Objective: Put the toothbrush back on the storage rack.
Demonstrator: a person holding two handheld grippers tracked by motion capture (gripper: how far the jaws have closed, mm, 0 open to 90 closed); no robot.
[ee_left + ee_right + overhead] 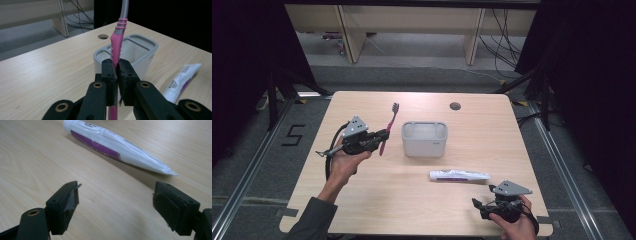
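Seen from the high view, the left gripper [381, 139] at centre left clamps the pink toothbrush [389, 127] low on its handle, bristles pointing toward the top of the frame, just left of the grey holder [424, 139] at mid-frame. The toothpaste [459, 175] lies flat on the table [377, 200] below and right of the holder, and the right gripper [479, 205] rests at lower right, near the tube but apart from it. Risk: with so much brush beyond the grip, a sideways swing could knock the holder's rim and shove or tip it.

Along the left gripper view, the jaws stand pressed together on the handle, which rises at centre frame in front of the holder's compartments [136, 48]; the tube shows at right. Risk: the hold is narrow and on a smooth, tapering handle, so the brush may pivot or slip between the pads as it is turned for insertion, and could miss the slot or drop.

Along the right gripper view, the jaws stand wide apart with nothing between them, bare table below, the tube crossing the upper frame. Risk: a grip taken on the tube's soft body might squeeze or slide it; its crimped end at right is thin.
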